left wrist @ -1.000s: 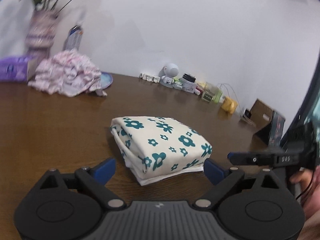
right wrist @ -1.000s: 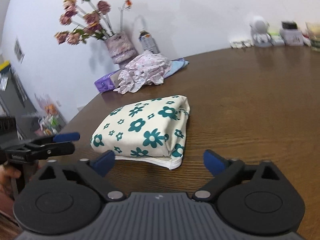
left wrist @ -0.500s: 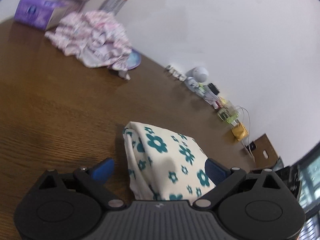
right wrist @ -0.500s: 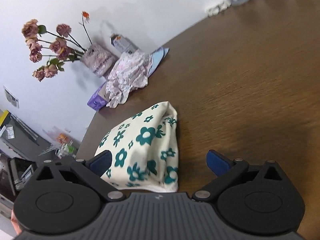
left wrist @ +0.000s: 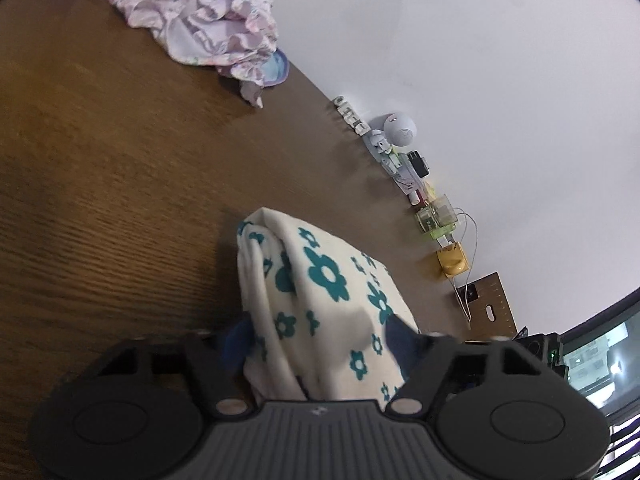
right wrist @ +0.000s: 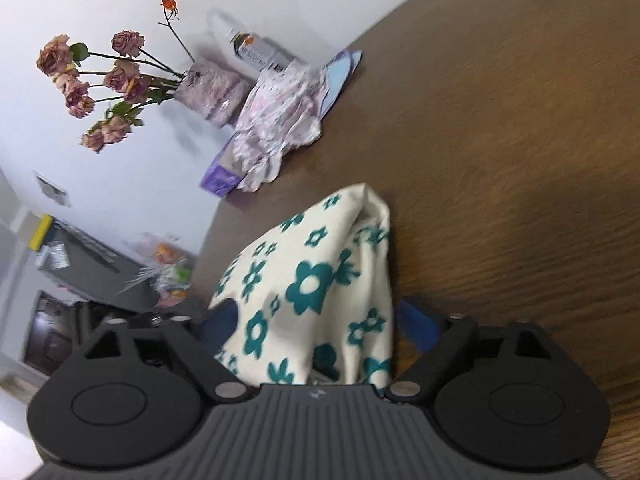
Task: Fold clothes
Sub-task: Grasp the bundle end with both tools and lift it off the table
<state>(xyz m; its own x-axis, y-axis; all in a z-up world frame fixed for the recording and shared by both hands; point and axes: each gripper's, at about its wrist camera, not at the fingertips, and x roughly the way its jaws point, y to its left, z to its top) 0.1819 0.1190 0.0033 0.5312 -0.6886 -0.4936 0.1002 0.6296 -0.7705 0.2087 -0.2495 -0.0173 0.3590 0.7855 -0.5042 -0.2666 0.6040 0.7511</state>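
A folded cream cloth with teal flowers (left wrist: 320, 272) lies on the brown wooden table (left wrist: 100, 160), bunched into a narrow ridge. My left gripper (left wrist: 320, 338) is shut on its near end, one blue finger pressed to each side. From the opposite side, the right wrist view shows the same cloth (right wrist: 316, 280) with my right gripper (right wrist: 318, 322) shut on it too, blue fingers against both flanks. Both views are tilted. The cloth's underside is hidden.
A crumpled pink garment (left wrist: 208, 20) sits at the table's far end, shown again as the pink garment (right wrist: 280, 116), next to a vase of dried roses (right wrist: 212, 90), a bottle (right wrist: 260, 54) and a purple pack (right wrist: 224, 168). Small trinkets (left wrist: 400, 140) line the wall edge.
Both grippers moved in onto the folded cloth from opposite sides, rolled sideways and closed their fingers on it. The cloth went from a flat bundle to a squeezed ridge.
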